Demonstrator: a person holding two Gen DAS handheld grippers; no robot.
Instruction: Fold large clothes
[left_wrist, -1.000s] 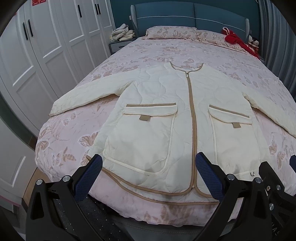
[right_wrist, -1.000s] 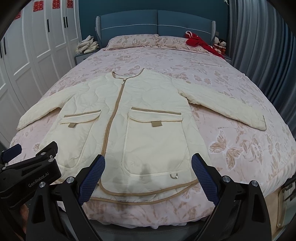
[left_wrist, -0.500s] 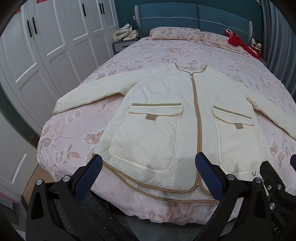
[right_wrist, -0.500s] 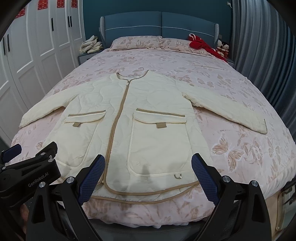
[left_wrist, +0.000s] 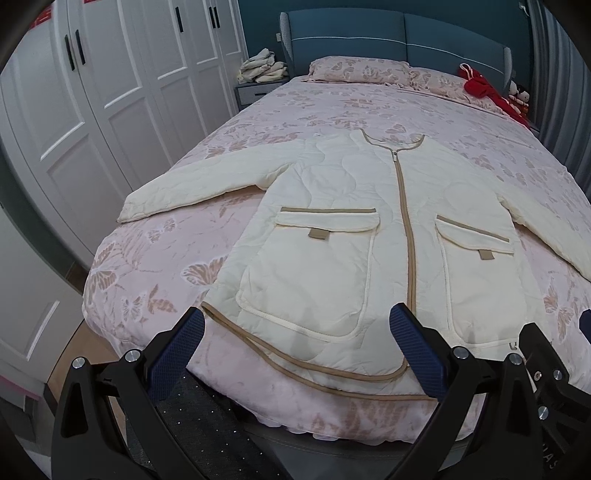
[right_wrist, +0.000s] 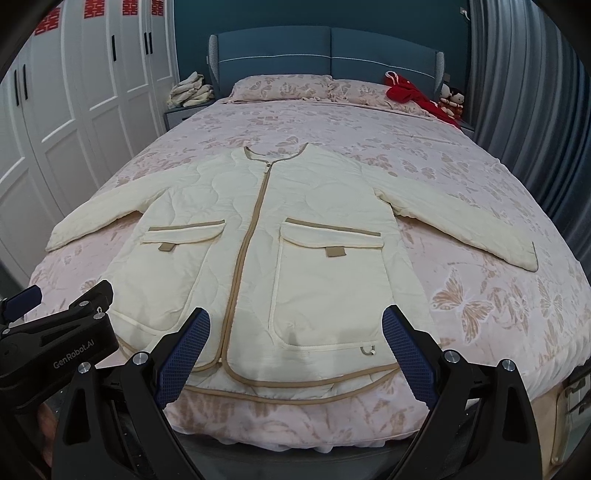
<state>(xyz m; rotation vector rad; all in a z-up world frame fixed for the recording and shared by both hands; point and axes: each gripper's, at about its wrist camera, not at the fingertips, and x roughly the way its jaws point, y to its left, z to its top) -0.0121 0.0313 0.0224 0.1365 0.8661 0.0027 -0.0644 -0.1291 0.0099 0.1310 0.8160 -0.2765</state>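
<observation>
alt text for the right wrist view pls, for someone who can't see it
A cream quilted jacket with tan trim lies flat, zipped and sleeves spread, on a pink butterfly-print bedspread. The open right tool hovers over its hem; the left tool shows at the left edge.

A home bedroom: a double bed with blue headboard, white wardrobes at left, grey curtains at right.

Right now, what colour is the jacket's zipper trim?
Tan, on the cream jacket; clearest in the right wrist view.
</observation>
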